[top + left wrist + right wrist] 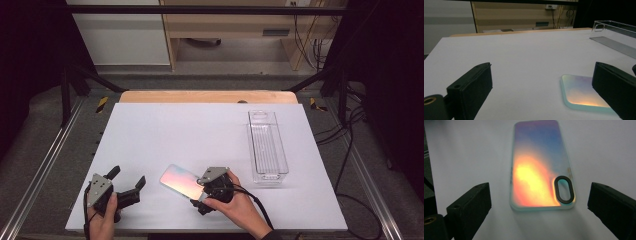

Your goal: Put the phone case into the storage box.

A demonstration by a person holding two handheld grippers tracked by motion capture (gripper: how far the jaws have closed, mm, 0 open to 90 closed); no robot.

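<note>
No readable brand or writing on anything. Phone case (180,180), iridescent orange-to-blue, lies flat on the white table (190,130) at about 6 o'clock in the high view. Long axis runs roughly 10 to 4 there; the oval camera cutout end is toward 4, partly hidden under the right gripper (200,195). In the right gripper view the case (539,167) lies between the wide-apart jaws, cutout end nearest, pads not touching it. Left gripper (127,181) sits at 7 o'clock, jaws spread, nothing between them; its right jaw cuts off the case's (580,91) corner. Clear plastic bin (268,146) at 3 o'clock, long axis 12 to 6.
</note>
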